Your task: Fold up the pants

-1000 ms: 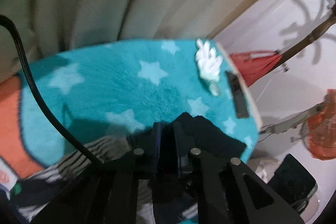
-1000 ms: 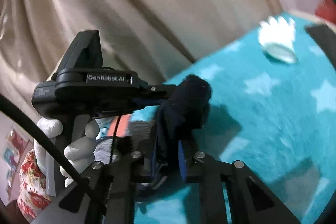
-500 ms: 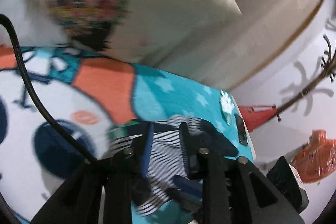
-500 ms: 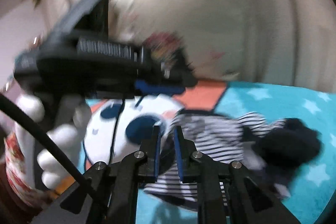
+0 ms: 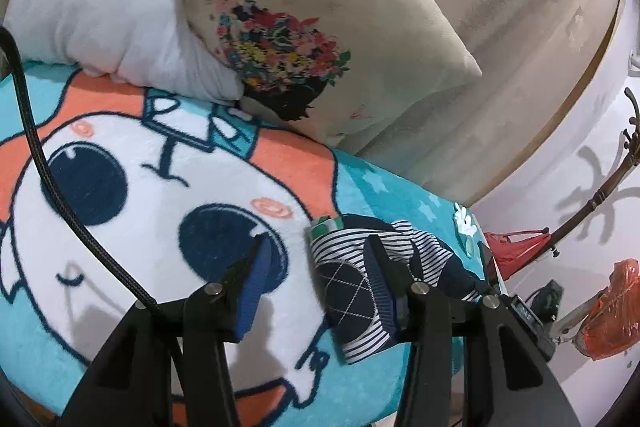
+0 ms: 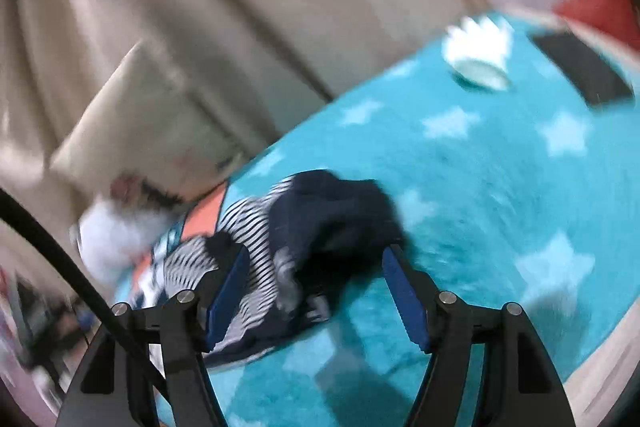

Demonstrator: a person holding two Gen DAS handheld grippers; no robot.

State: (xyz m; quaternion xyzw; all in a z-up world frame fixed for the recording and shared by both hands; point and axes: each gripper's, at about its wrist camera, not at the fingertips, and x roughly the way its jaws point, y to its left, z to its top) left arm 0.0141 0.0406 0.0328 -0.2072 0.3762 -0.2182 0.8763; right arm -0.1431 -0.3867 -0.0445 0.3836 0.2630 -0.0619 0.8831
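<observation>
The pants point(image 5: 352, 287) are navy with white stripes and a diamond patch. They lie in a folded bundle on the teal cartoon blanket point(image 5: 132, 195), at the right in the left wrist view. My left gripper point(image 5: 316, 267) is open and empty, its right finger over the bundle's left part. In the blurred right wrist view the pants point(image 6: 296, 239) lie crumpled between the open fingers of my right gripper point(image 6: 312, 283), which holds nothing.
A flowered cushion point(image 5: 320, 39) and a white pillow point(image 5: 104, 15) lean at the blanket's far edge against beige curtains. A white comb-like item point(image 6: 478, 53) and a dark flat phone point(image 6: 580, 67) lie near the blanket's right end. Red bags point(image 5: 608, 311) hang beyond.
Both grippers were shut on the dark pants a second ago. They have let go and opened wide, and the pants now lie on the blanket. Both cameras swung sharply.
</observation>
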